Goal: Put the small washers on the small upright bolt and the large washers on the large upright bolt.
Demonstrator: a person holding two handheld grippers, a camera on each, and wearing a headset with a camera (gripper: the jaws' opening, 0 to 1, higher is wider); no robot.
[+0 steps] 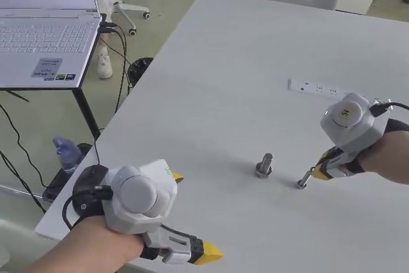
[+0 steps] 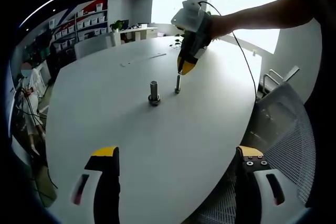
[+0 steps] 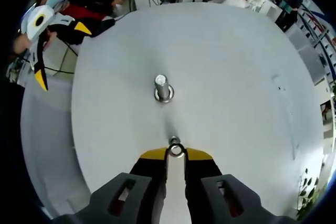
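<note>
R gripper (image 3: 176,156): jaws nearly together, pinching what looks like a small washer (image 3: 177,150) right at the top of the small bolt (image 1: 303,183). Can't tell if the ring is over the tip yet. In head view it comes in from approx. 3 o'clock, tips angled down onto the bolt, prob. so the washer sits flat-ish w/ its hole above the shank.

Large bolt (image 1: 264,165) stands upright just beside the small one at its 9 o'clock, not touching. Wider collar at its base: bolt head or washers, can't tell.

L gripper (image 2: 178,153): jaws spread wide, nothing btwn them. It hangs over the near edge of the white table (image 1: 211,81) at approx. 7 o'clock in head view, well apart from both bolts. Prob. parked there to leave R room.

Power strip (image 1: 316,87) lies at 12 o'clock from the bolts, well apart. Laptop (image 1: 38,36) at 10 o'clock, on a separate stand.

Step in hand, as I read it: seat the small washer. Needs the hole centred on the tip, then let go. Risk: off-centre release and the washer skips off.
</note>
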